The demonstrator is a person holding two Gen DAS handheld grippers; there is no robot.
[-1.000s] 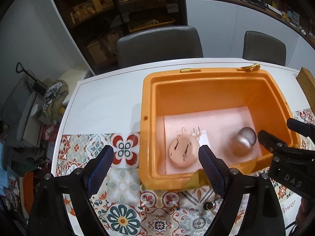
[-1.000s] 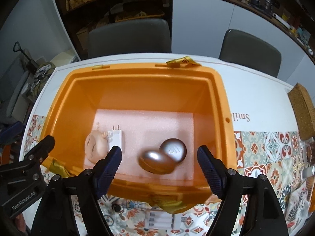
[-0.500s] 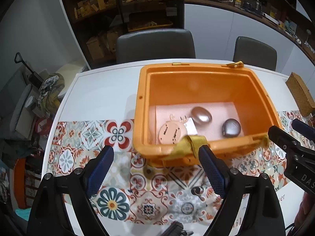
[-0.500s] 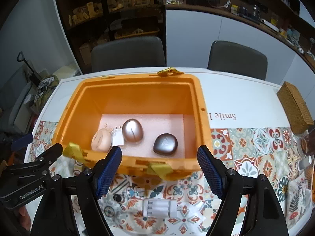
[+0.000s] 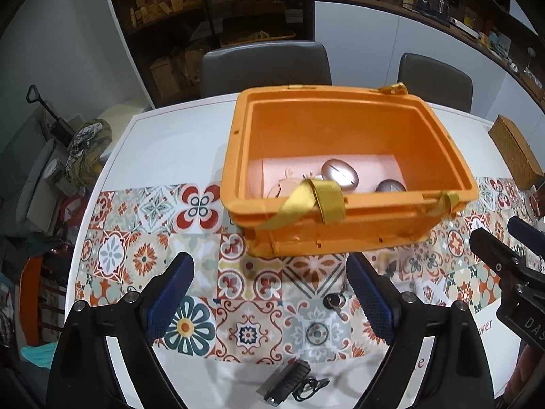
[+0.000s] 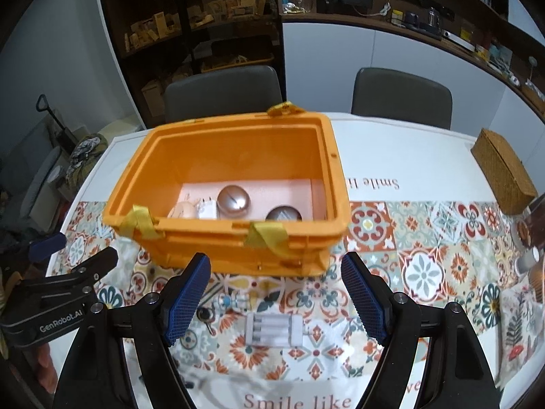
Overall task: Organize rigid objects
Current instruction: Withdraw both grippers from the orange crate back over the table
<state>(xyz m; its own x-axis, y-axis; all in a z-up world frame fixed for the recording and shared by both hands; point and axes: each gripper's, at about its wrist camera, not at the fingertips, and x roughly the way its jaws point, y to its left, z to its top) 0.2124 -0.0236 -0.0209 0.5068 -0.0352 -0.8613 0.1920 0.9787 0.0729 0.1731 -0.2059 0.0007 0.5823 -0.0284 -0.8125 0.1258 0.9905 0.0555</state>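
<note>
- A white table (image 6: pixel 391 143) carries a runner of patterned tile print (image 6: pixel 425 238).
- Two grey chairs (image 6: pixel 223 93) (image 6: pixel 402 93) stand pushed in at the table's far side.
- Behind the chairs, dark open shelving (image 6: pixel 190 17) holds boxes, beside white cabinet fronts (image 6: pixel 340 61) under a cluttered wooden counter (image 6: pixel 442 39).
- Left of the table, a pale wall (image 5: pixel 68 51) rises above floor clutter.

— What do we have on the table (image 5: pixel 170 143)?
— We see a white top with a tiled cloth (image 6: pixel 422 266) across it. The orange bin (image 6: pixel 238 245) sits at the centre.
— And near us?
— At six o'clock of the bin, a battery pack (image 6: pixel 274 330); a key (image 5: pixel 335 303) lies beside it. At two o'clock, a wicker box (image 6: pixel 504 175).
</note>
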